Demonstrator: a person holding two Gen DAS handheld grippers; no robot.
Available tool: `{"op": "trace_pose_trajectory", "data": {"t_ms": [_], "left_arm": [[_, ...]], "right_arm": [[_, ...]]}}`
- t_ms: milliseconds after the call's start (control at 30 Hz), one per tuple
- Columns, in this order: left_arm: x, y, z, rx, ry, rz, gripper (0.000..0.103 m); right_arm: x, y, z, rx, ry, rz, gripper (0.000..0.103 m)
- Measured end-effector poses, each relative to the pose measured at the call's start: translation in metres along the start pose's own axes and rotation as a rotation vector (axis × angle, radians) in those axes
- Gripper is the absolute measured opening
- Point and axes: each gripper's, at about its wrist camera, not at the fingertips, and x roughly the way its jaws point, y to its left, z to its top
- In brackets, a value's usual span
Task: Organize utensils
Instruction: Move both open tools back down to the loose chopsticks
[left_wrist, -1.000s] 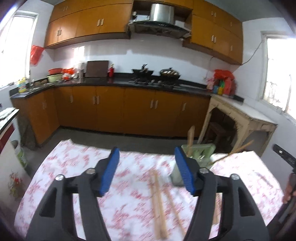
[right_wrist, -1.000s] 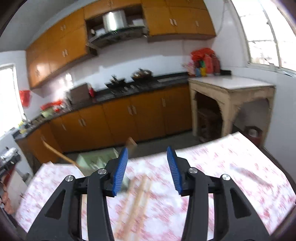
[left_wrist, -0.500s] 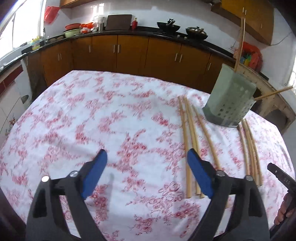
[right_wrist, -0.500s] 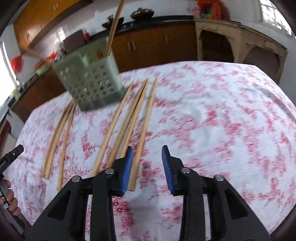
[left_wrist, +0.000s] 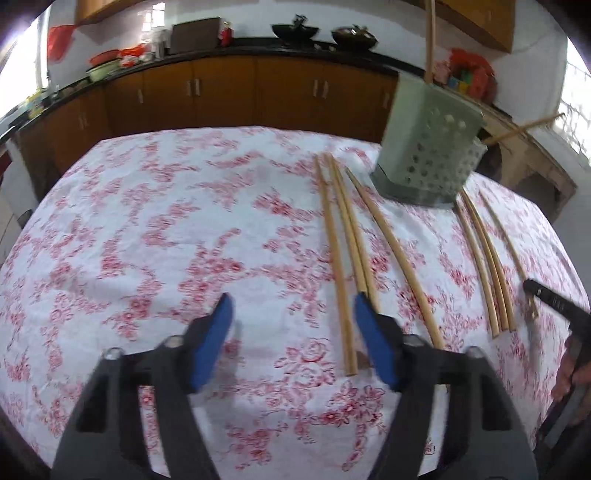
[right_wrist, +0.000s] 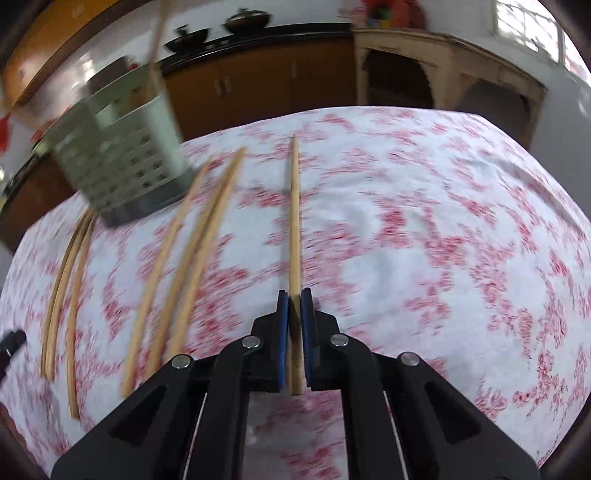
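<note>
A surface (left_wrist: 155, 229) draped in white cloth with red flowers is seen ahead of the claw. Beyond it, orange-brown base cabinets (left_wrist: 229, 92) are topped by a black counter (left_wrist: 258, 38), on which two dark pans (left_wrist: 295, 29) are set. A pale side table (right_wrist: 424, 48) is lit by a bright window (right_wrist: 524, 26) to the right.

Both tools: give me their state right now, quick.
Left tool: open, holding nothing, above the tablecloth.
Right tool: closed on a single chopstick.
</note>
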Motion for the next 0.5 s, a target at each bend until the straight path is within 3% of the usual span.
{"op": "trace_pose_trajectory", "data": {"t_ms": [367,500], "left_arm": [[0.027,-0.022,0.005,0.049,0.066,-0.036,0.029],[0.029,-0.029,0.005,0.087,0.062,-0.020,0.010]], "right_arm": [[0.000,0.004,-0.001,-0.055,-0.011,-0.012,0.008],[0.001,0.008,-0.001,-0.080,-0.015,-0.016,0.008]]}}
